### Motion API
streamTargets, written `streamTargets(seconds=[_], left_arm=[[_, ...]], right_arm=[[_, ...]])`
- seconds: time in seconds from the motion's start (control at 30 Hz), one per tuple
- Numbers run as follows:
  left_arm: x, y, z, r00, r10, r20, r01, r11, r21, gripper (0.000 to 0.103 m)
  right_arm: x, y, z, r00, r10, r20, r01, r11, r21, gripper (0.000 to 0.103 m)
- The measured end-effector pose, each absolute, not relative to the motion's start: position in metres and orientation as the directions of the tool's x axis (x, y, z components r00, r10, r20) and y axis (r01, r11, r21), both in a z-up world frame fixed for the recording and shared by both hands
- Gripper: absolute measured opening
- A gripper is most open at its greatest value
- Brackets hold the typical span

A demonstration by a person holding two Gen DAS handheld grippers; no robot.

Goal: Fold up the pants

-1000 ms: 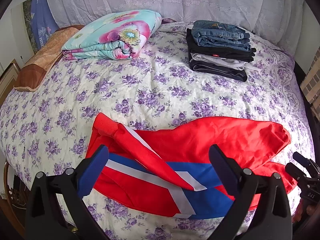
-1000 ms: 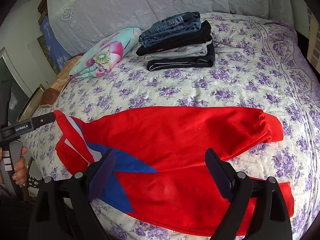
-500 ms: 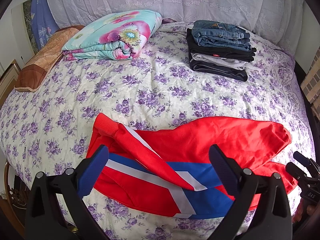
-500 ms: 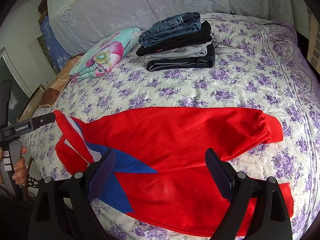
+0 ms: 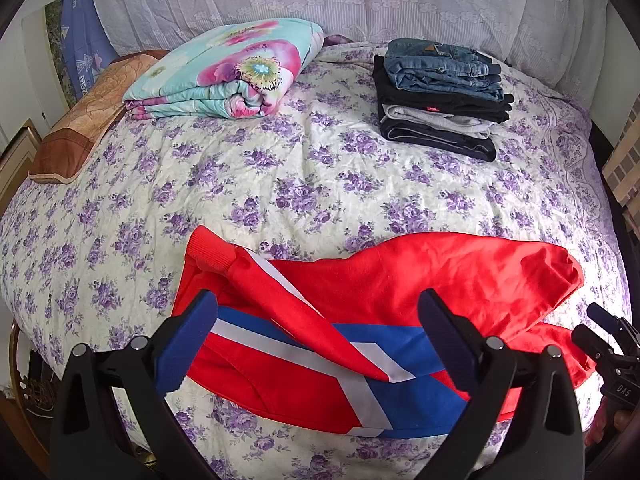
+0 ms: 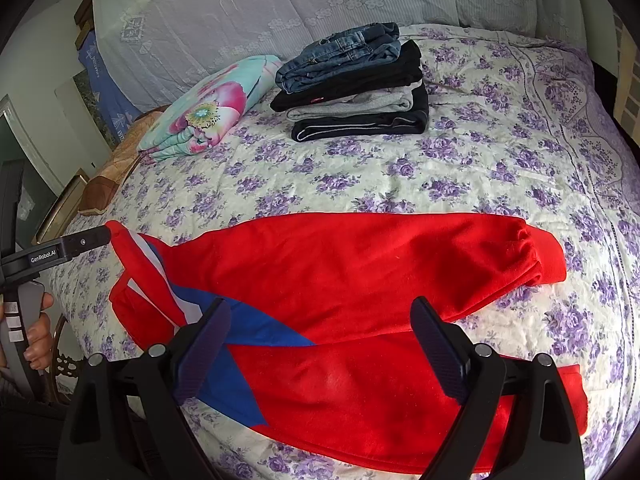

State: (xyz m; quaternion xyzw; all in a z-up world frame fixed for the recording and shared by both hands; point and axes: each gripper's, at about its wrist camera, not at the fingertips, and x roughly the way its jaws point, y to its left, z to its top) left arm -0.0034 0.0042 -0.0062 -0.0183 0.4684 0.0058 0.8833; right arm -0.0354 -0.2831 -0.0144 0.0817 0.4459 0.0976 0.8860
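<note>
1. Now, your left gripper (image 5: 318, 342) and right gripper (image 6: 320, 350) both hover spread wide, empty, over the red track pants (image 6: 360, 272) lying across the bedspread's (image 6: 360, 176) near edge.
2. Smooth the twisted striped leg (image 5: 288, 300) flat before folding.

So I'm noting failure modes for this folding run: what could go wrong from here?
The red pants lie close to the near edge of the bed, so a pull toward the person could drag them off. One cuffed leg end lies twisted across the blue and white stripe, so folding now may trap a crease. Both the left gripper and right gripper are open and hold nothing.
</note>
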Motion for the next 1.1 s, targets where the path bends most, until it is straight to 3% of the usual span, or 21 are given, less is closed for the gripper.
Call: streamTargets(seconds=[0.47, 0.63, 0.77, 0.97, 1.1], left_arm=[[-0.003, 0.013, -0.012, 0.541, -0.041, -0.840, -0.043, 0.996, -0.076, 0.098], [-0.004, 0.071, -0.047, 0.436, -0.281, -0.855, -0.165, 0.909, -0.383, 0.098], [-0.021, 0.115, -0.088, 0.407, -0.476, -0.779, -0.313, 0.729, -0.609, 0.098], [-0.013, 0.103, -0.091, 0.402, -0.480, -0.780, -0.305, 0.733, -0.608, 0.098], [0.030, 0.077, -0.090, 0.375, -0.399, -0.837, -0.265, 0.819, -0.509, 0.098]], right_arm=[[-0.035, -0.287, -0.019, 0.577, 0.244, -0.779, -0.089, 0.967, 0.237, 0.092], [-0.033, -0.299, -0.023, 0.572, 0.252, -0.781, -0.042, 0.959, 0.279, 0.092], [-0.034, -0.324, -0.032, 0.557, 0.264, -0.787, 0.039, 0.939, 0.343, 0.092], [-0.037, -0.355, -0.051, 0.535, 0.316, -0.784, 0.152, 0.876, 0.457, 0.092], [-0.034, -0.372, -0.056, 0.543, 0.308, -0.781, 0.214, 0.848, 0.484, 0.092]])
